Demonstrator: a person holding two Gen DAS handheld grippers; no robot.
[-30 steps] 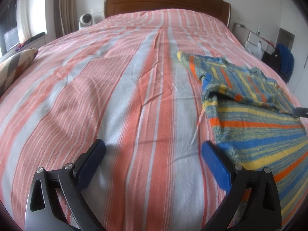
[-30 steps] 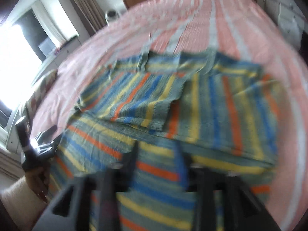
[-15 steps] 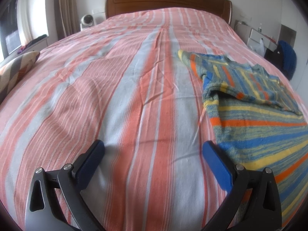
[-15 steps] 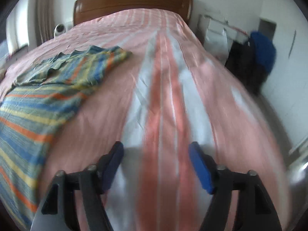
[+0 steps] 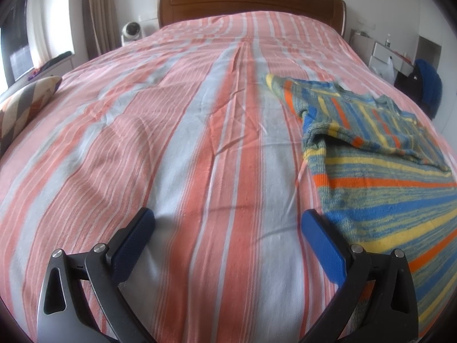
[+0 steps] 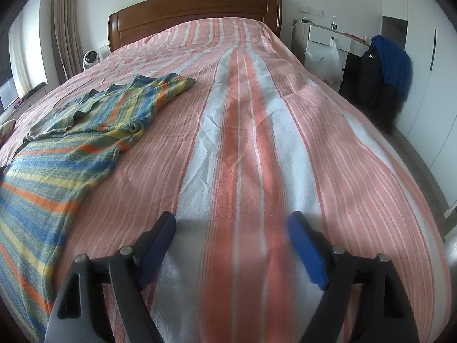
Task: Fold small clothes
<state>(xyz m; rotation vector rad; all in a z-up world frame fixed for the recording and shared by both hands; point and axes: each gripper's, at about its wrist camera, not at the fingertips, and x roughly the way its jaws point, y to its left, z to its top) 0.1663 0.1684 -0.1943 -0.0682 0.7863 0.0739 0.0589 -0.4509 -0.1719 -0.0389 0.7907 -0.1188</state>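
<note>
While the striped sweater lay partly folded on the bedspread, the left gripper stood spread and empty, and the right gripper was opening with nothing between its jaws.

Both cameras sit low over the foot end of the bed, tilted down along their own tongs toward the wooden headboard. The left view has the striped sweater right of its tongs; the right view has it on their left. Both share the striped bedspread, headboard and sweater.
</note>
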